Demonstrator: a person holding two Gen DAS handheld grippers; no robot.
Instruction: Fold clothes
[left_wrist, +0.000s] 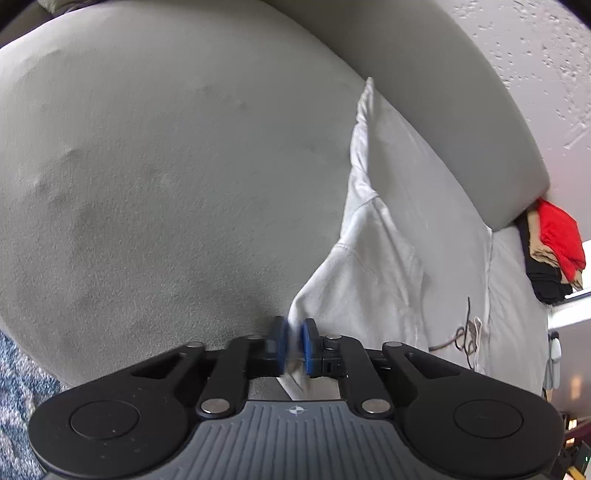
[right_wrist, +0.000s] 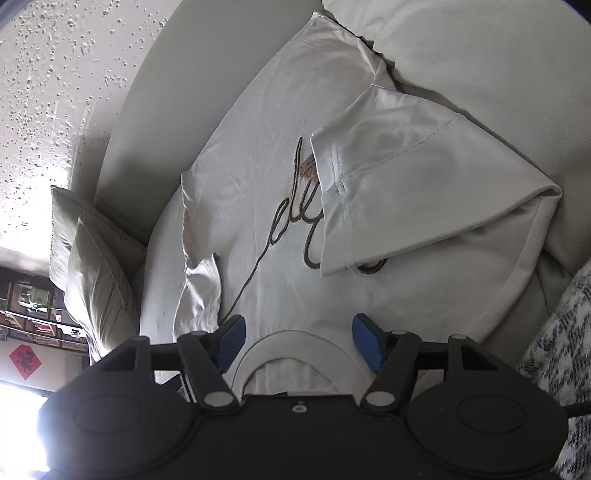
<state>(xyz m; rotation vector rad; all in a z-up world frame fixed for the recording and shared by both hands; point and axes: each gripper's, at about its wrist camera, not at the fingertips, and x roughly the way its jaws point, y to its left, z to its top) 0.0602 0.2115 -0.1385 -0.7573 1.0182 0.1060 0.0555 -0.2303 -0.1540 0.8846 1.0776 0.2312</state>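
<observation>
A white T-shirt (right_wrist: 280, 192) with dark script lettering lies spread on a grey sofa seat (left_wrist: 147, 166). One sleeve (right_wrist: 417, 184) is folded in over the chest and covers part of the lettering. My left gripper (left_wrist: 294, 341) is shut on a white edge of the T-shirt (left_wrist: 373, 273), the cloth pinched between its blue pads. My right gripper (right_wrist: 297, 341) stands open just above the neckline (right_wrist: 295, 345), with the collar below and between its blue fingers but no cloth pinched.
A grey backrest (left_wrist: 461, 92) runs behind the seat. A stack of red, tan and black clothes (left_wrist: 554, 247) sits at the sofa's end. A pale cushion (right_wrist: 88, 266) leans at the other end. A speckled blue-grey rug (left_wrist: 18, 387) lies below the seat edge.
</observation>
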